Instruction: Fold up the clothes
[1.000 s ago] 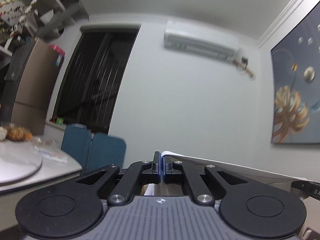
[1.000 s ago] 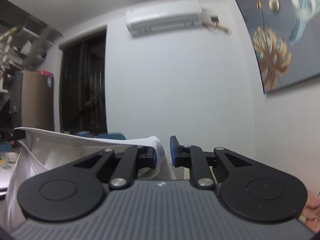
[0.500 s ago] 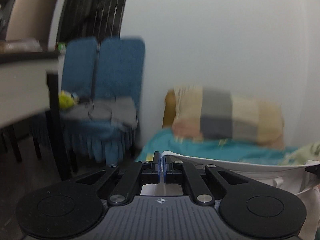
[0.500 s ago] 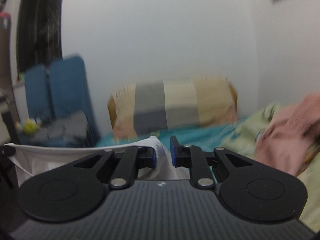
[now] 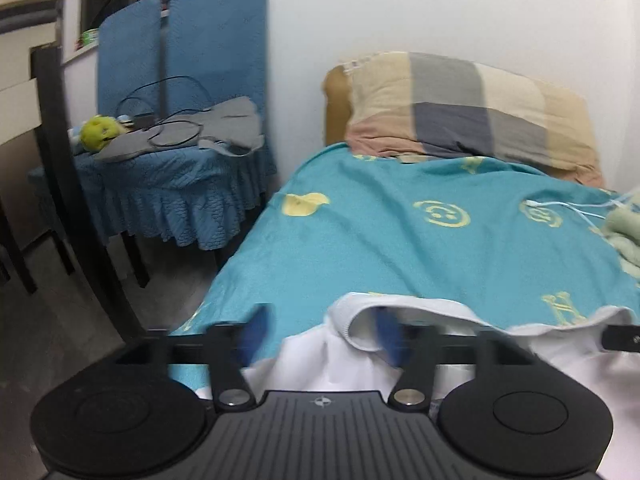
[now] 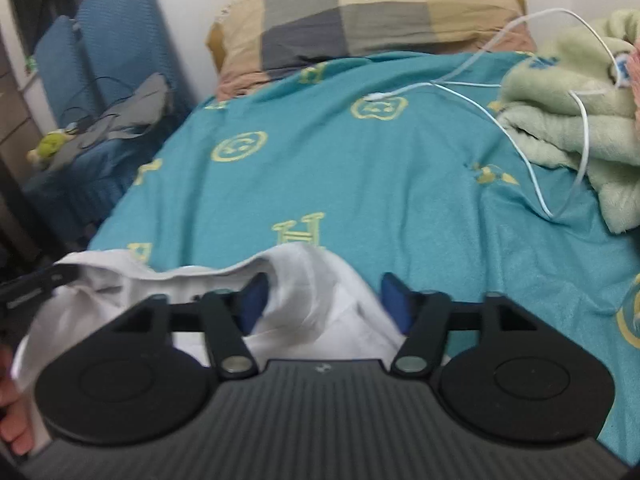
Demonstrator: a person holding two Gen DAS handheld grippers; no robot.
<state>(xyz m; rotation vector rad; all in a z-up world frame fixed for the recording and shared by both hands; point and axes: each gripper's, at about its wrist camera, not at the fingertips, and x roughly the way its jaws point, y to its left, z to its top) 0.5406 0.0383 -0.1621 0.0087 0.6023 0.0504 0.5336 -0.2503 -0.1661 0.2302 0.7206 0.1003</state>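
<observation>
We see both tongs spread wide over the near edge of the bed (image 5: 400, 248), which is covered by a teal sheet with yellow prints; the left tongs (image 5: 322, 336) have their blue pads apart, motion-blurred, with the ribbed hem of the white garment (image 5: 360, 320) lying between them, gripped by neither pad; the right tongs (image 6: 322, 300) are likewise parted, and a raised fold of the same white garment (image 6: 304, 280) sits between their pads, though we cannot tell whether it touches them. The garment lies crumpled at the foot of the sheet, stretching across from one tool to the other. At the head of the bed rests a checked pillow (image 6: 360, 12); a pale green blanket (image 6: 568, 120) is heaped on the right side, with a white cable (image 6: 520, 152) trailing over it and onto the sheet — beside the bed stands a blue-covered chair (image 5: 180, 128) bearing a grey cloth and a yellow-green toy (image 5: 100, 132).
</observation>
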